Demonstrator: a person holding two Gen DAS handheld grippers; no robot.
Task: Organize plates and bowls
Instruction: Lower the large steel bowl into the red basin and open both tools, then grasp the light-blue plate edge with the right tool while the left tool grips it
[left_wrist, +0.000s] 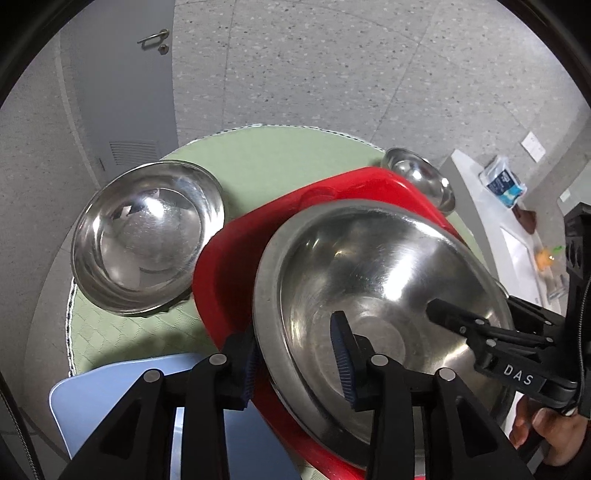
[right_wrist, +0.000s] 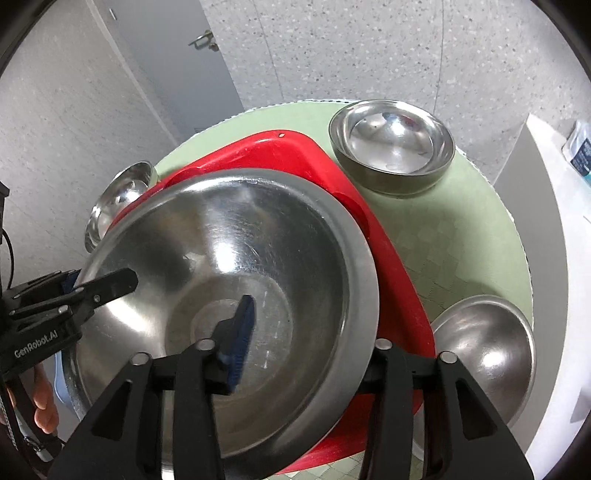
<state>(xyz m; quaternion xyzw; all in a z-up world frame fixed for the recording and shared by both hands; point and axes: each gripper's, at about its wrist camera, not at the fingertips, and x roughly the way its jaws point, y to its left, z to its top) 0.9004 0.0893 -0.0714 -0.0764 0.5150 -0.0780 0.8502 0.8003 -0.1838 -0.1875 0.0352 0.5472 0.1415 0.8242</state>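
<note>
A large steel bowl (left_wrist: 373, 266) (right_wrist: 229, 266) rests on a red plate (left_wrist: 236, 258) (right_wrist: 280, 155) on a round green-matted table. My left gripper (left_wrist: 295, 354) straddles the bowl's left rim, one pad outside, one inside, with a visible gap. My right gripper (right_wrist: 306, 332) straddles the right rim the same way; its outer finger is hidden behind the rim. Each gripper shows in the other's view, the right one (left_wrist: 465, 325) and the left one (right_wrist: 99, 288).
A medium steel bowl (left_wrist: 147, 240) (right_wrist: 122, 199) sits left on the green mat (left_wrist: 266, 155) (right_wrist: 461, 236). Two more steel bowls stand at the right (right_wrist: 395, 144) (right_wrist: 484, 343). A light blue plate (left_wrist: 122, 398) lies near left. A white counter (left_wrist: 517, 240) stands right.
</note>
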